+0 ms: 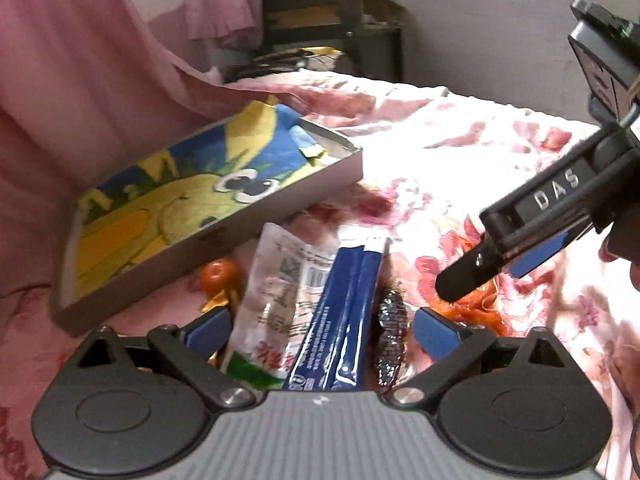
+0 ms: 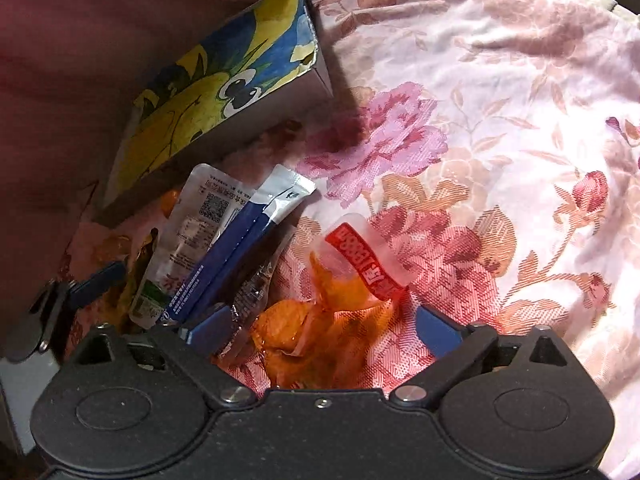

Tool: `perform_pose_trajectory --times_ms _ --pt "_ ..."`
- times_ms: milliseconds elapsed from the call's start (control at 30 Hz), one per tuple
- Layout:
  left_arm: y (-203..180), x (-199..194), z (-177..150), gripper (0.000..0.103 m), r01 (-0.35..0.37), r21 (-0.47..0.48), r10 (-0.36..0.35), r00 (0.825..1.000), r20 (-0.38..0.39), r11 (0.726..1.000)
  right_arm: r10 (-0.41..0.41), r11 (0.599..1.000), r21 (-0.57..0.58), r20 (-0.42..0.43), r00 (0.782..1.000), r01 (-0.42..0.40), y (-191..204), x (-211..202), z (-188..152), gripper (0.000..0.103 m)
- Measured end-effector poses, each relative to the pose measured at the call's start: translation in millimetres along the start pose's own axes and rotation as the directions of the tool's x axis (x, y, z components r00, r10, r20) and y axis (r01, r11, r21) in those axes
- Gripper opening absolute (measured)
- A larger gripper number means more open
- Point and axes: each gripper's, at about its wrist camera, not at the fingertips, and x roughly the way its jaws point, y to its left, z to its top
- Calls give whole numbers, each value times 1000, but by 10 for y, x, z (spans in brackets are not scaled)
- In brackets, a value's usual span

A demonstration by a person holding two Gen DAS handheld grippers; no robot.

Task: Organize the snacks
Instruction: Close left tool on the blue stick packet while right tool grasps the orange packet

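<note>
I am looking down at a bed covered by a pink floral bedspread (image 2: 500, 128), which is carrying everything here. Ahead of my left gripper and off to its left, a shallow box (image 1: 208, 216) with a yellow-and-blue cartoon lining is lying on the cloth. Straight between that gripper's fingers a white snack pouch (image 1: 276, 296) and a blue stick packet (image 1: 344, 312) are lying side by side, touching, with a small dark wrapped sweet (image 1: 390, 332) just to their right and an orange candy (image 1: 218, 276) to their left. Directly ahead of my right gripper, a clear packet of orange-red snack (image 2: 332, 304) is resting on the bedspread.
</note>
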Motion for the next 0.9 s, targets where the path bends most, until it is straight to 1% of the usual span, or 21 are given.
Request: perform_pose_trajectory --times_ms 67,133,267,300,367,400,467,533,600,633,667,767,833,867,900 --pt "59 48 -3 95 31 -13 -31 1000 -5 999 -2 1000 5 -6 1000 2 -1 28 -3 90" --pt "124 99 -3 91 52 -33 -52 999 -14 998 -2 1000 12 -4 1000 2 -5 46 -2 83" --pt "181 187 17 78 88 -59 -91 995 -36 994 7 1000 3 4 1000 -7 21 72 -9 78" --pt "178 214 26 76 84 -61 -87 995 -47 995 8 1000 -2 6 1000 -8 33 79 -13 77" --pt "162 262 41 66 75 -50 -78 995 -67 996 7 1000 -6 2 1000 -7 50 100 -21 73" --pt "149 272 47 64 74 -39 -77 994 -74 996 7 1000 -8 0 1000 -7 56 115 -24 70" --pt "116 301 56 61 75 -18 -76 993 -93 997 12 1000 -7 2 1000 -12 61 129 -27 68" --pt "89 332 62 60 66 -8 -67 991 -112 998 11 1000 -13 7 1000 -11 74 140 -25 66" --pt "93 339 74 59 66 -26 -69 990 -124 997 9 1000 -16 6 1000 -9 87 168 -25 65" --pt "99 338 77 55 72 -39 -76 989 -128 997 10 1000 -12 5 1000 -10 88 180 -28 65" --pt "109 334 70 45 78 -54 -85 988 -130 995 10 1000 -9 3 1000 -10 85 187 -31 65" --pt "83 332 57 43 45 -64 -54 988 -147 997 23 1000 -6 5 1000 -23 78 187 -35 62" --pt "50 310 64 41 27 -72 -38 987 -153 997 44 999 2 1 999 -44 67 189 -35 53" --pt "38 298 72 39 15 -81 -28 987 -156 997 57 998 9 0 998 -57 63 189 -34 50" --pt "30 276 75 38 0 -94 -15 988 -157 996 69 998 11 0 998 -69 64 184 -35 45"
